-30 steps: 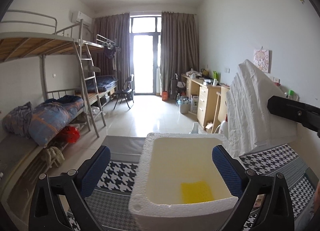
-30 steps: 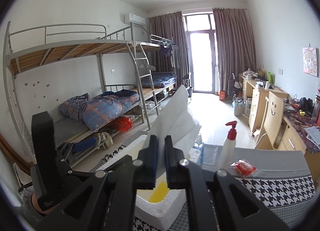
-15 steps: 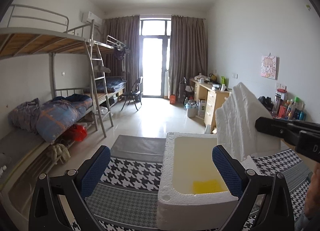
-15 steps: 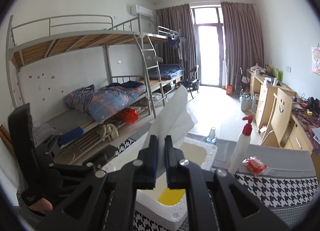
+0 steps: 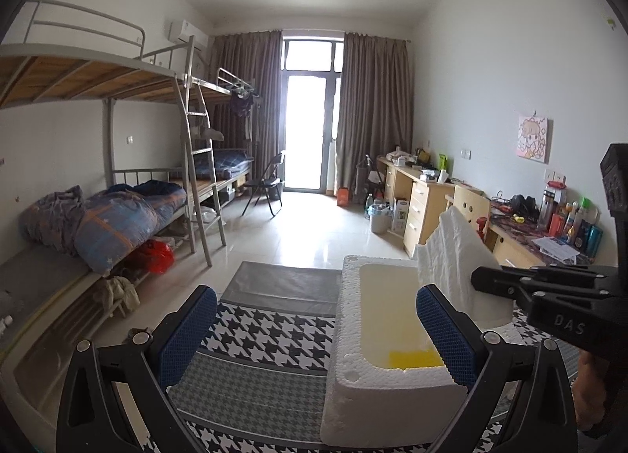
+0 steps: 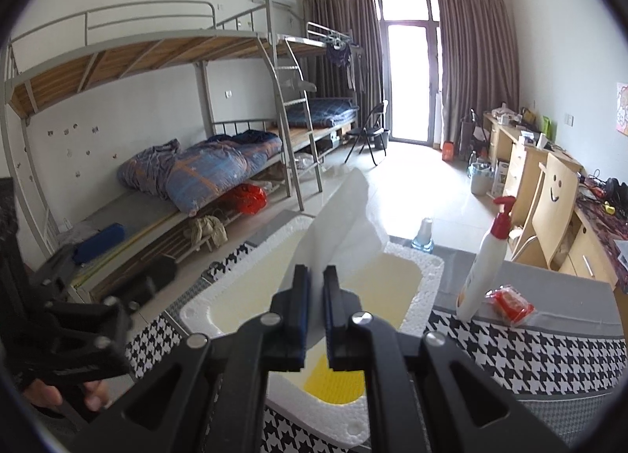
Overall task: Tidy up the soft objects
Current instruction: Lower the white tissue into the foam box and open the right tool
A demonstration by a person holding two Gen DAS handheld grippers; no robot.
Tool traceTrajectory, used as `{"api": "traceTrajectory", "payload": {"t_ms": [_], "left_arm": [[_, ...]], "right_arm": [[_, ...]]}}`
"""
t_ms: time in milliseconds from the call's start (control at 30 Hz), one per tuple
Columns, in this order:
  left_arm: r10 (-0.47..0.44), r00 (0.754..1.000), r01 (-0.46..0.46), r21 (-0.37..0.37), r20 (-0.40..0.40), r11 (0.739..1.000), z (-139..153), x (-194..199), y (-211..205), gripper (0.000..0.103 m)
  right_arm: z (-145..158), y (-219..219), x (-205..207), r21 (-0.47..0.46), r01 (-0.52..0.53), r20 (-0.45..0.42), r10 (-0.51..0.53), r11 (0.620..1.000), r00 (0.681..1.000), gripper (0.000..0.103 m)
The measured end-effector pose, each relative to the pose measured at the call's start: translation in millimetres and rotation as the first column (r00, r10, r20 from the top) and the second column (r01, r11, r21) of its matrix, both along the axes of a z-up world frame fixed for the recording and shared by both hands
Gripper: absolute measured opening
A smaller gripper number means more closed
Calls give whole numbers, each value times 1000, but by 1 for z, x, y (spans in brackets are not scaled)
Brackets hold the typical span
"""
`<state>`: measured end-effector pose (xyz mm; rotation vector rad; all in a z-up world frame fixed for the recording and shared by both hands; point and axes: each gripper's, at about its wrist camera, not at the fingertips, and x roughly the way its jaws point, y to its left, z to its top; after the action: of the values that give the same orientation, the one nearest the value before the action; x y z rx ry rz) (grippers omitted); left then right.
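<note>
"DAS" embossed on right gripper (image 5: 490, 281) body; no other text legible.

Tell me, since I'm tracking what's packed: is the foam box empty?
Not empty: a yellow item lies on the foam box floor.

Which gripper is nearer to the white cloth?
Right. The right gripper is shut on the white cloth above the foam box. The left gripper is open, apart from it.

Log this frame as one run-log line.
right gripper: shut on white cloth | over foam box | left gripper: open, empty
</note>
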<state>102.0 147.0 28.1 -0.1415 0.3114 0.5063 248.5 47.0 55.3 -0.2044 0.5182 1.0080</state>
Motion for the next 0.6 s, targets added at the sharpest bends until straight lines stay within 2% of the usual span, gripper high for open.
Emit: {"api": "traceTrajectory", "payload": {"t_ms": [233, 300, 367, 400, 467, 600], "left_arm": [[7, 1000, -7, -10, -1, 1000, -2, -2, 4, 102], [10, 1000, -10, -15, 0, 1000, -2, -3, 6, 102], [11, 1000, -10, -17, 1, 1000, -2, -3, 7, 102], [12, 1000, -12, -16, 1, 1000, -2, -4, 7, 102], [14, 1000, -14, -18, 2, 1000, -2, -4, 8, 102], [11, 1000, -11, -12, -5, 1000, -2, -3, 7, 102]], "right_arm": [[-13, 14, 5, -58, 3, -25, -4, 998, 1000, 11], [-16, 17, 4, -74, 1, -31, -3, 997, 1000, 21], [-20, 19, 5, -84, -6, -39, 2, 996, 999, 39], [-21, 20, 6, -88, -7, -43, 3, 996, 999, 43], [-23, 21, 6, -95, -12, -52, 7, 995, 999, 57], [-24, 20, 7, -109, -11, -51, 5, 994, 999, 60]]}}
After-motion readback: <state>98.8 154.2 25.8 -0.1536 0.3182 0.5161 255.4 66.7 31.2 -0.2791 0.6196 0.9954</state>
